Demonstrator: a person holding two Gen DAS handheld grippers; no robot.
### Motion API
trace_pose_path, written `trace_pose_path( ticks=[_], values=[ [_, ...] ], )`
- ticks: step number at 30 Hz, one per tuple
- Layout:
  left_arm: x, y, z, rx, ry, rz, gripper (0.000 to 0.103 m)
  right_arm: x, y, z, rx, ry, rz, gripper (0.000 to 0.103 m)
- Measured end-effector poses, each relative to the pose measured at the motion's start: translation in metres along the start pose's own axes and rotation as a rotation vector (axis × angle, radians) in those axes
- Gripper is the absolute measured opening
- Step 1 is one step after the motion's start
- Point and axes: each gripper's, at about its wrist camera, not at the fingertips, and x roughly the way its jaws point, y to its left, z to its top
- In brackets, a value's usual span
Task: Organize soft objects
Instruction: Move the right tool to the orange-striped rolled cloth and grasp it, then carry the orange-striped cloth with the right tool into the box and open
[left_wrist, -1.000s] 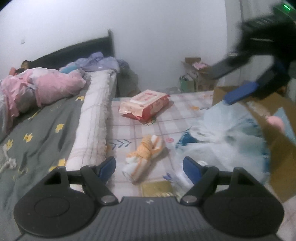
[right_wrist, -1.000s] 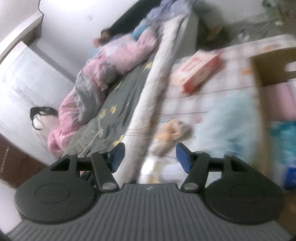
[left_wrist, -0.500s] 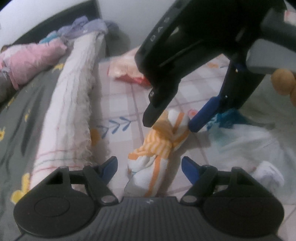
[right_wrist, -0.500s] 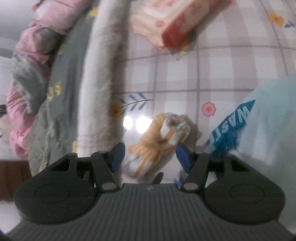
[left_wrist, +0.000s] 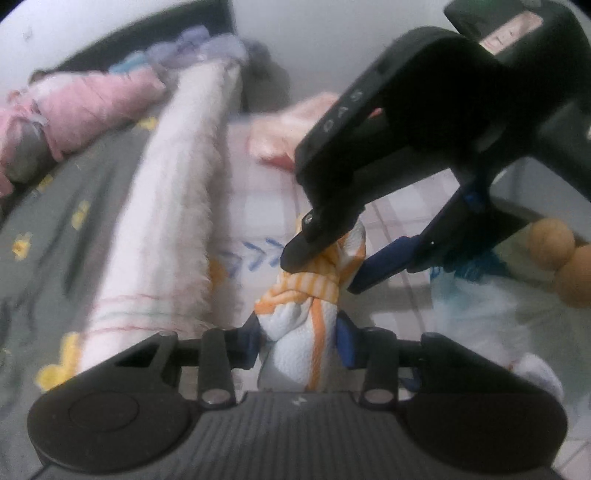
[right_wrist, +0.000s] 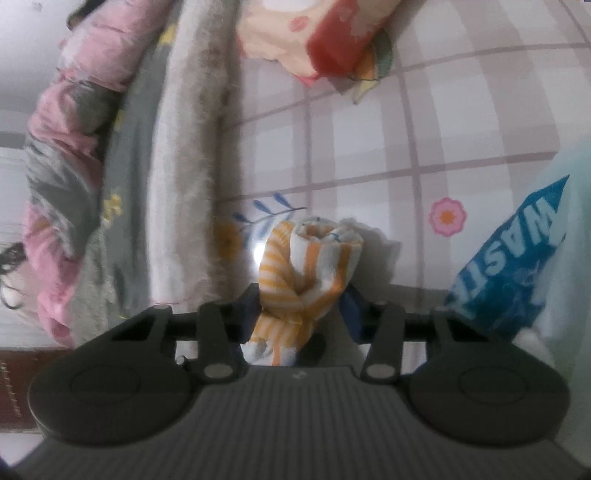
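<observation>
Left wrist view: the left gripper (left_wrist: 298, 341), wide a second ago, is closing on the near end of the knotted orange-striped cloth (left_wrist: 310, 317) on the bed.
Right wrist view: the right gripper (right_wrist: 301, 308), newly arrived, is closing on the cloth's knot; unknotting looks next

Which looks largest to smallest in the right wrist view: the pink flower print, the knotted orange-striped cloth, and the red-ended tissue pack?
1. Tissue pack, though the frame edge crops it.
2. Orange-striped cloth, enlarged by nearness to the camera.
3. Pink flower print, clearly smallest.
</observation>
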Motion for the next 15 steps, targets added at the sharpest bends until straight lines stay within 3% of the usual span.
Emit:
trace_pose_path(
  ticks=[7, 11, 15],
  values=[
    [-0.087, -0.010, 0.008, 0.001, -0.164, 0.021, 0.042, -0.074, 0.035, -0.032, -0.121, -0.095, 0.138, 0.041],
    [-0.129, -0.032, 0.014, 0.009, -0.240, -0.028, 0.042, -0.131, 0.034, -0.057, -0.157, -0.162, 0.210, 0.040],
    [-0.166, -0.068, 0.014, 0.029, -0.293, -0.123, 0.042, -0.196, 0.014, -0.085, -0.184, -0.239, 0.243, 0.040]
  ],
)
